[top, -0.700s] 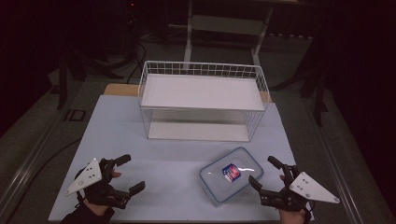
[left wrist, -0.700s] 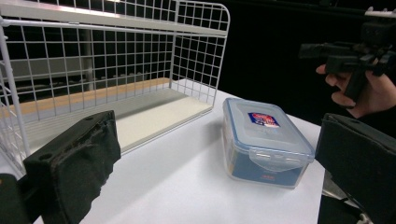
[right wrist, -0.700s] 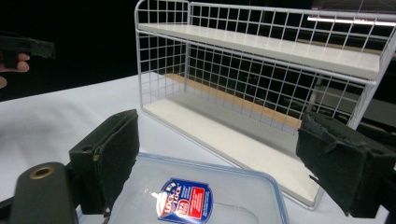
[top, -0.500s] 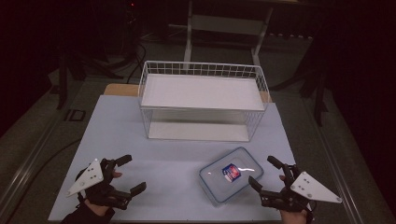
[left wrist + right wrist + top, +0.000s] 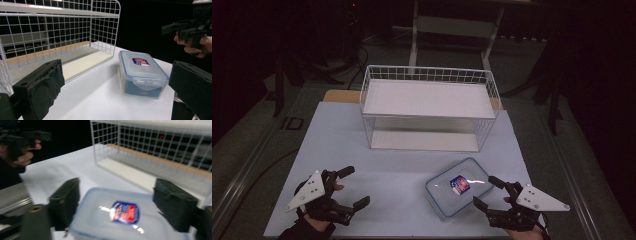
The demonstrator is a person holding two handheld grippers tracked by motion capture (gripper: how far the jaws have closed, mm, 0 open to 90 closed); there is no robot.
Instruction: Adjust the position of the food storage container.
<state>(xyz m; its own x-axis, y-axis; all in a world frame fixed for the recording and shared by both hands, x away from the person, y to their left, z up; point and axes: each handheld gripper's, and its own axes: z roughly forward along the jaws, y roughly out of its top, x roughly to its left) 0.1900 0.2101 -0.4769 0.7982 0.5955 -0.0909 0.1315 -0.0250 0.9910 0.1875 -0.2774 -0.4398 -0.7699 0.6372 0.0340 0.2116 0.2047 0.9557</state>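
Listing at this moment:
Item: clear rectangular plastic food box with blue-rimmed clip lid and red-blue label [image 5: 458, 186], lying flat at near right of pale blue table [image 5: 337, 140], lid up, likely so jaws can straddle its sides.
Destination, judged: white wire basket with flat white floor [image 5: 428, 111], far centre, well apart from box.
Right gripper [image 5: 486, 193]: spread wide, jaws either side of box's near end, gripping nothing yet.
Left gripper [image 5: 353, 186]: fully spread, empty, near left, apart from box.
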